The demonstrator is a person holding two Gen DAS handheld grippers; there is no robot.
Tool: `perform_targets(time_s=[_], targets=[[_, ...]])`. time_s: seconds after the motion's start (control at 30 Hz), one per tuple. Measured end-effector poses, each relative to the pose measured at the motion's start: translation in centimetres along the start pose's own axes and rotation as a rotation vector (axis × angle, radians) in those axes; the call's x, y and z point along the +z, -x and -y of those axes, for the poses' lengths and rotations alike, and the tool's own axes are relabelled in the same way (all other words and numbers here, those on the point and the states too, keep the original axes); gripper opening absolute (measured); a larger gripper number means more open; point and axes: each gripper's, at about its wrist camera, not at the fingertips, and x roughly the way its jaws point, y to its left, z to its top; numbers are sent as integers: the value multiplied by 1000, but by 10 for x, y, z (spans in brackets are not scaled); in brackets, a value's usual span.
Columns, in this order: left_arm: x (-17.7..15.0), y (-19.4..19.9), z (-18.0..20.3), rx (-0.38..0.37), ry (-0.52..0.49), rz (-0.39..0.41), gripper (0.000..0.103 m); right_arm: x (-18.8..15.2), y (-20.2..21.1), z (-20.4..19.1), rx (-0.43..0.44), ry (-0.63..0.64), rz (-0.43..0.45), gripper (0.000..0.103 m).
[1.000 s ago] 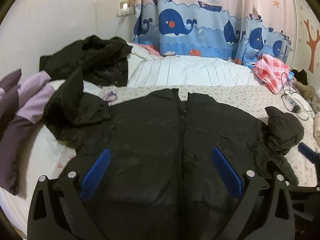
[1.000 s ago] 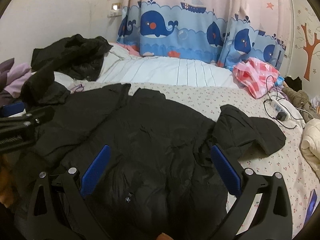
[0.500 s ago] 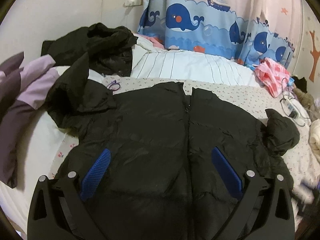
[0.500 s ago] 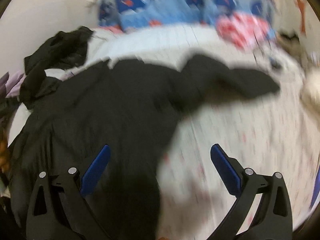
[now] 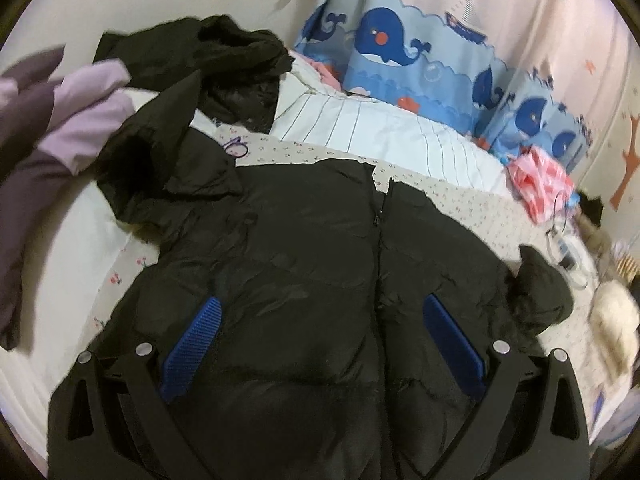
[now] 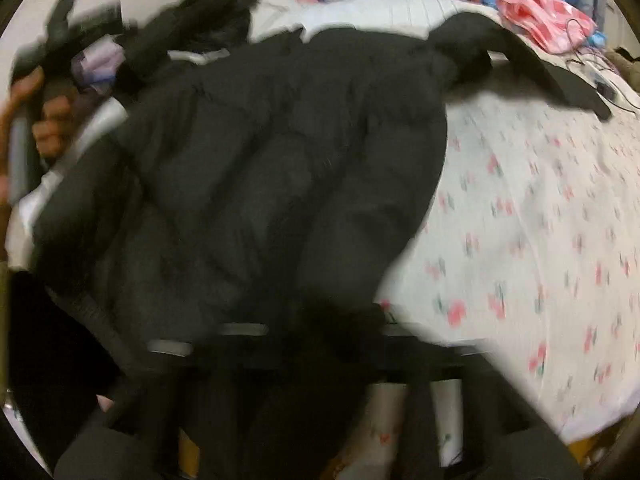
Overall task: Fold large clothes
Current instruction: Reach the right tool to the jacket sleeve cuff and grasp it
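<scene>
A large black puffer jacket (image 5: pixel 312 264) lies front up on the bed, zipper down the middle, one sleeve bunched at the right (image 5: pixel 540 292) and the hood side folded at the left (image 5: pixel 176 160). My left gripper (image 5: pixel 320 332) is open, its blue pads (image 5: pixel 196 340) hovering over the jacket's lower front. The right wrist view is heavily blurred: the jacket (image 6: pixel 280 160) fills the left half, with a sleeve (image 6: pixel 520 52) stretched to the far right. My right gripper (image 6: pixel 320 344) shows only as a dark smear at the jacket's near hem; its jaws cannot be made out.
A second black garment (image 5: pixel 224 52) and a purple one (image 5: pixel 60 120) lie at the far left. A white striped duvet (image 5: pixel 380 132), pink checked cloth (image 5: pixel 540 176) and a charger cable (image 5: pixel 568 248) lie beyond. The floral bedsheet (image 6: pixel 540 220) spreads right of the jacket. Whale curtains (image 5: pixel 400 48) hang behind.
The left gripper has risen and tilted left over the jacket, still open. The right gripper has swung fast down to the jacket's near hem; its blue pads are lost in blur.
</scene>
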Motion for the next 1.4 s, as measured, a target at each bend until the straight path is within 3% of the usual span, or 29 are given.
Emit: perform_targets(time_s=[0.1,0.17,0.23,0.33,0.4,0.43,0.47,0.5,0.53,0.57,0.6,0.67,0.87,1.07,1.17,1.23,1.27,1.3,1.33,1.37,1.4], targets=[[3,5,-10,-35,62,-3,97,34,57,26,-65,5,120,6],[4,8,-12,-42,68,-1,97,50,91,47,-90,5,140,6],[3,5,-9,-32,50,-4,97,47,93,58,-154,42,79,6],[1,-6,-1,-34,46,-40,97,24,61,77,-260,137,-136,6],[-1,-11,5,-50,41,-57,97,26,48,104,-152,15,-242,9],[-2,-14,11,-53,31,-64,97,30,52,112,-114,-6,-232,12],[-3,-16,16,-54,20,-67,97,40,64,123,-76,-39,-182,21],[-3,-18,22,-55,9,-66,97,51,78,136,-31,-98,-124,45],[-4,-20,27,-57,4,-63,97,60,93,152,-4,-165,-54,60],[-5,-22,31,-57,-2,-64,97,74,112,176,23,-266,71,91],[-5,-26,39,-62,-14,-71,97,82,121,195,52,-338,155,97],[-6,-31,47,-72,-29,-69,97,99,122,242,135,-507,225,96],[-8,-42,69,-110,-53,-36,97,98,60,357,220,-914,243,97],[-8,-57,69,-108,-59,-21,97,120,-8,423,185,-1003,319,96],[-5,-62,63,-177,1,-34,97,145,-39,447,160,-1014,383,96],[-5,-64,63,-186,19,-38,97,164,-53,458,139,-986,408,89],[-4,-64,63,-196,18,-34,97,171,-61,467,138,-965,405,67],[-5,-64,64,-191,11,-28,97,180,-68,472,123,-947,376,32],[-5,-65,66,-184,5,-24,97,188,-71,475,82,-929,347,10],[-5,-67,67,-180,-2,-21,97,191,-65,473,57,-916,367,3],[-6,-68,68,-178,-6,-20,97,196,-53,472,40,-893,416,3]])
